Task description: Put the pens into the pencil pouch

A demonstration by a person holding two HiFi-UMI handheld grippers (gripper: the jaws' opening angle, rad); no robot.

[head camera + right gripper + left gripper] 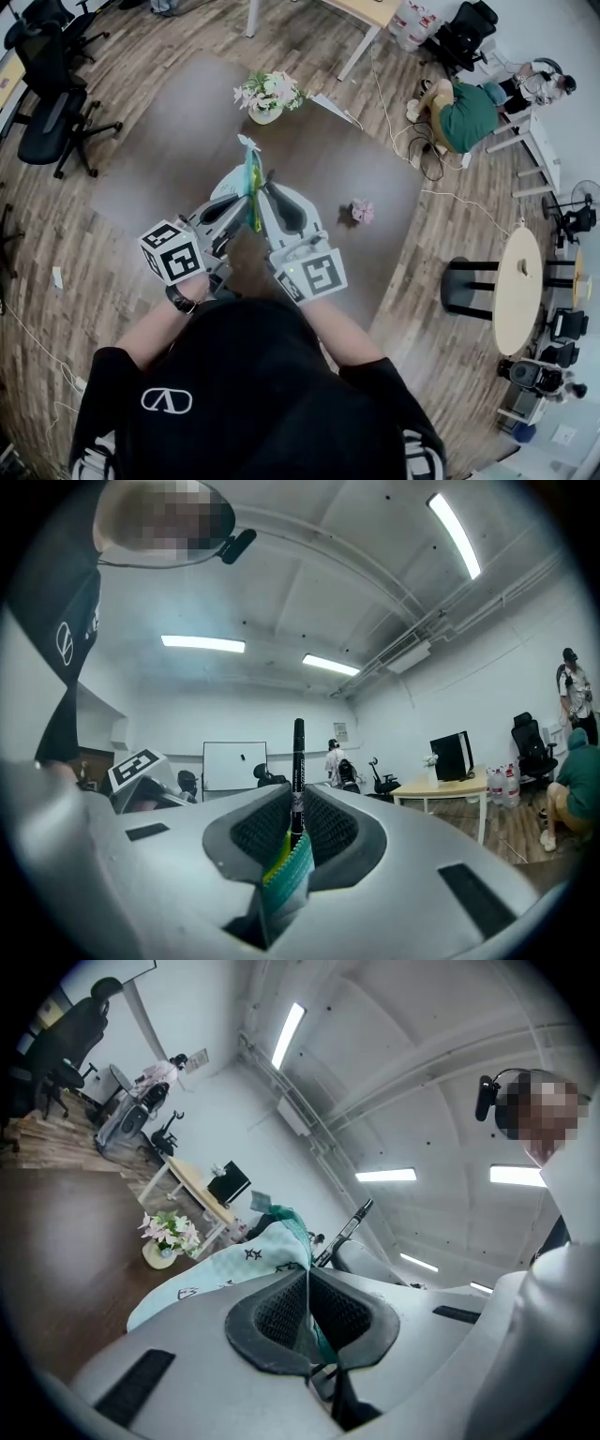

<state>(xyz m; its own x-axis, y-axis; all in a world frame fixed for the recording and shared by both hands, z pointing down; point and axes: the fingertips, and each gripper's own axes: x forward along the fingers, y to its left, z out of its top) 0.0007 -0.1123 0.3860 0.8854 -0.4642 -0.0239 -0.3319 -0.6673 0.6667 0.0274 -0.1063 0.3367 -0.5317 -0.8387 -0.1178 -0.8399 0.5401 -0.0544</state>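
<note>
Closest to the person, the left tool (246, 201) has its pads pressed together on a fold of the pencil pouch (230, 1265). This mint fabric pouch with small star prints is held up in the air over the counter (150, 173), not resting on it. That grip likely serves to steady the pouch and keep its mouth presented to the other hand.

Facing it, the right tool (296, 816) is clamped on a black pen (298, 757), which stands upright between the pads. The teal zipper edge and yellow-green lining of the pouch sit at the base of those pads. The pen's lower end seems to be already at or inside the opening, though the view is too tight to say whether the pads pinch the zipper edge as well. Holding the pen by its shaft lets it be slid in lengthwise.

Further out on the counter lies a small pink object (362, 211), well apart from the pouch, and beyond it stands a pot of flowers (266, 96).
</note>
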